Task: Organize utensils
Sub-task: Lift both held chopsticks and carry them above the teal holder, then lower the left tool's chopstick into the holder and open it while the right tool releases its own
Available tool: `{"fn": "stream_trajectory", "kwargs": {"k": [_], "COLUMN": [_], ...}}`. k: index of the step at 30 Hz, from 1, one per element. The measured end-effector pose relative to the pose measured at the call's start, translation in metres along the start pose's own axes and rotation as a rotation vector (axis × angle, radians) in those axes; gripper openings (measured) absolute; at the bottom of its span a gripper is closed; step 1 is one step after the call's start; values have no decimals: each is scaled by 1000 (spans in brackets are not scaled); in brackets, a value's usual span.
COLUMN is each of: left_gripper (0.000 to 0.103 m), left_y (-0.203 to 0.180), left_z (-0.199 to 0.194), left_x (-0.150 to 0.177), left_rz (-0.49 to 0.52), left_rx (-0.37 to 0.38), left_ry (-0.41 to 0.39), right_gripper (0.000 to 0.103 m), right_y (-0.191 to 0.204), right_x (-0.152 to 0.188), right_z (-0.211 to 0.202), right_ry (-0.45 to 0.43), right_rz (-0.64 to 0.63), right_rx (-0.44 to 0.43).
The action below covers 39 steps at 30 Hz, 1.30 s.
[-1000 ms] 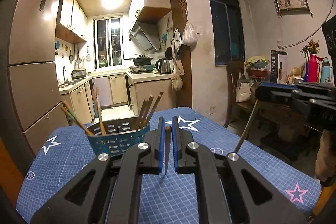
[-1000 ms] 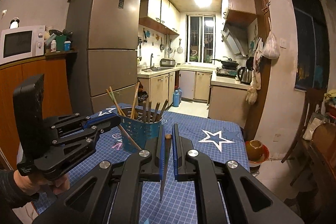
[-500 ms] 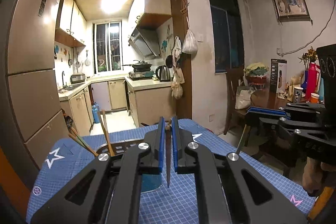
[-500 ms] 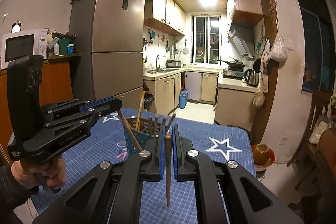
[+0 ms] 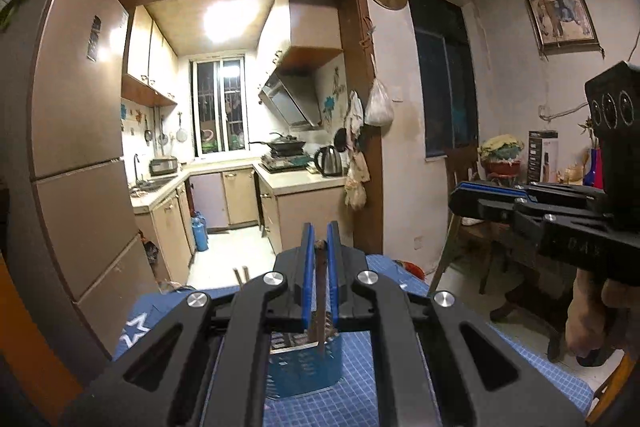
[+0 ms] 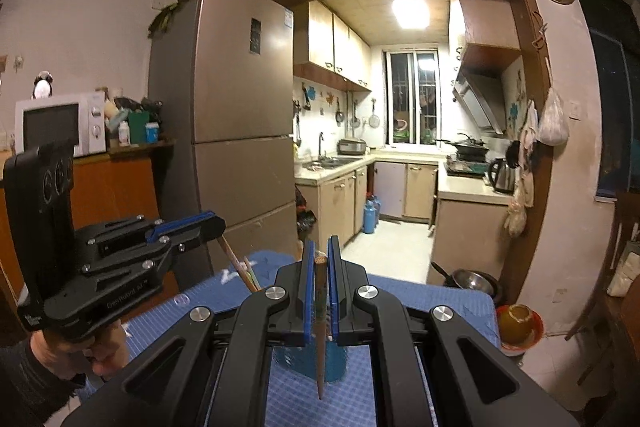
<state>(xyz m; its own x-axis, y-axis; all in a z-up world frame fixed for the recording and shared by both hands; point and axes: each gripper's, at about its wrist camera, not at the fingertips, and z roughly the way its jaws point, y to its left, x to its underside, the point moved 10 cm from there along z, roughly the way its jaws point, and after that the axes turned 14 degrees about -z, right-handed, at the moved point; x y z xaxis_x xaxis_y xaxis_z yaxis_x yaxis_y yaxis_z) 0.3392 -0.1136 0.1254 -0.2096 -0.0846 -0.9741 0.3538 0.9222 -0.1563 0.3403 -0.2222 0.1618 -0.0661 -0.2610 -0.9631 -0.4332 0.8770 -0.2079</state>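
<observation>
Blue utensil basket (image 5: 305, 367) on blue-clothed table (image 5: 528, 371).

- The blue utensil basket (image 5: 304, 363) is mostly hidden behind the left gripper (image 5: 319, 247); only its lower front wall shows, and its rim and contents cannot be made out.
- In the right wrist view the basket (image 6: 334, 359) sits behind the right gripper (image 6: 320, 251), with just a strip of wall showing.
- The left gripper's chopstick (image 5: 320, 307) is blurred, its tip lost against the basket.
- The person's right hand (image 5: 588, 315) is cut off by the right edge.
- The table (image 5: 520, 359) runs out of view at the near edge.
- The kitchen items hanging on the far wall (image 6: 356, 117) are too small to identify.
</observation>
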Motion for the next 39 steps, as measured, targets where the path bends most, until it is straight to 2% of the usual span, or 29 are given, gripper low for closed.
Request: {"fn": "stream_trajectory", "kwargs": {"k": [12,16,20,27,34,39], "left_gripper": [5,5,5,5,5,5], "left_y": [14,22,30,49,61,64], "left_z": [7,21,38,72,91,95], "left_x": [-45,-51,-45,-21,-1,1], "left_rz": [23,9,-8,-15,-23,-29], "left_rx": [-53,-60,-67,-87,-99,-100], "left_ry": [-35,-36,-22,30,73,79], "right_gripper": [8,8,8,8,8,8], "right_y": [-3,-6,-9,-18,-19,-18], "right_x": [-74,-84,-75,-38,-13,-4], "right_z": [38,62,92,138,160,167], "right_ry": [-45,-48,-26,33,63,73], "right_rz": [8,1,0,37,45,48], "right_rx": [-17,5,23,17,14,14]}}
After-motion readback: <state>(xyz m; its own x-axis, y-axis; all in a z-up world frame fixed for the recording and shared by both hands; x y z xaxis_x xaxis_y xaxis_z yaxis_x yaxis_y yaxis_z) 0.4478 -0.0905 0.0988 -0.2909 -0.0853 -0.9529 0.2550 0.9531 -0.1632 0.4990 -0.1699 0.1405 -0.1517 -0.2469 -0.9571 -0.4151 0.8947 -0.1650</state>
